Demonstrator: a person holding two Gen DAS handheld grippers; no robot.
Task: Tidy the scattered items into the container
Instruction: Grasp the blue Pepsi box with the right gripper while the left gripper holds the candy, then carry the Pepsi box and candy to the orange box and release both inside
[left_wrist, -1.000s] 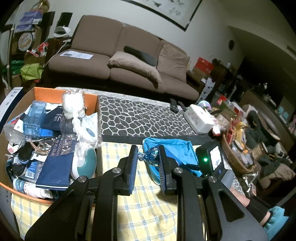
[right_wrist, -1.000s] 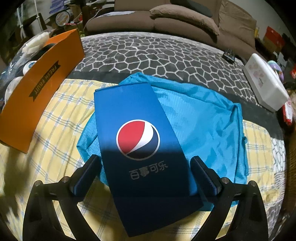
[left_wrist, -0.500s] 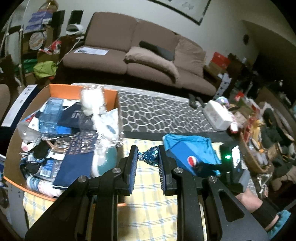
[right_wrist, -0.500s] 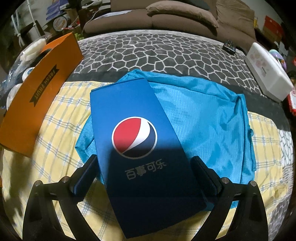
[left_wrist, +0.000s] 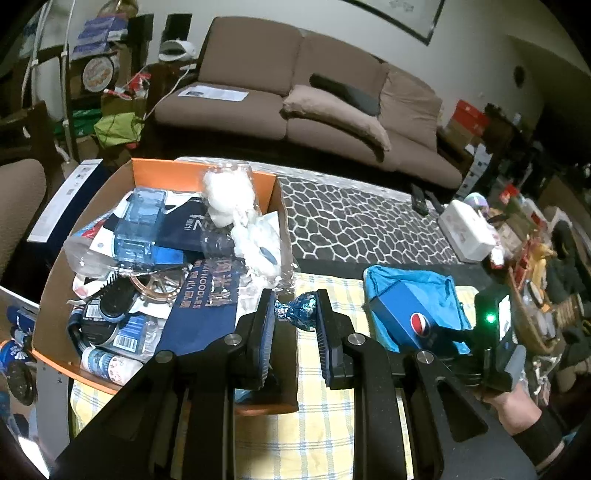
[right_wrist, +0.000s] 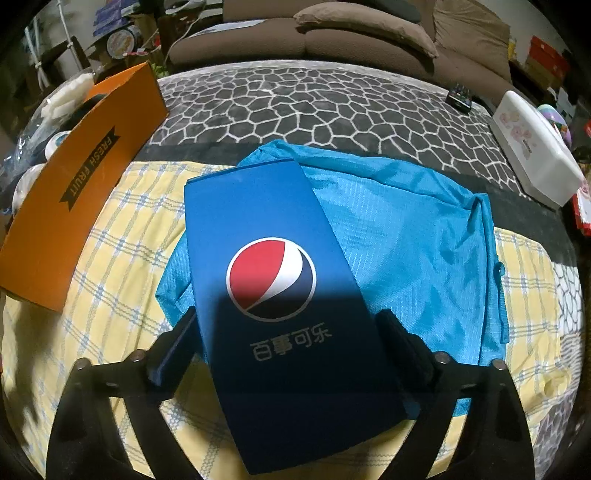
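Two grippers are at work over a yellow checked tablecloth (right_wrist: 122, 236). The left gripper (left_wrist: 295, 315) has its jaws nearly together, pinched on a small sweet in shiny blue foil wrapper (left_wrist: 300, 314), which hangs in the air just beside the near right wall of the orange cardboard box (left_wrist: 166, 171). That box, printed FRESH FRUIT on its side, sits on the left of the table and is heaped with things: a clear blue plastic case (left_wrist: 138, 225), a dark blue noodle packet (left_wrist: 207, 314), a black hairbrush (left_wrist: 114, 299), and white wrapped bundles in clear plastic (left_wrist: 229, 199).

The right gripper (right_wrist: 291, 341) stands wide, and its jaws have just been closing in; between them lies a flat dark blue cardboard box with a red, white and blue round logo (right_wrist: 280, 295). The left pad looks to meet the box edge; whether the right pad touches it I cannot tell. This box rests on a bright blue fabric bag (right_wrist: 413, 236), spread on the tablecloth right of the orange box.

Farther off, a grey stone-pattern mat (right_wrist: 314, 107) covers the table, with a white rectangular box (right_wrist: 532, 155) at far right and a brown sofa (left_wrist: 295, 96) beyond.
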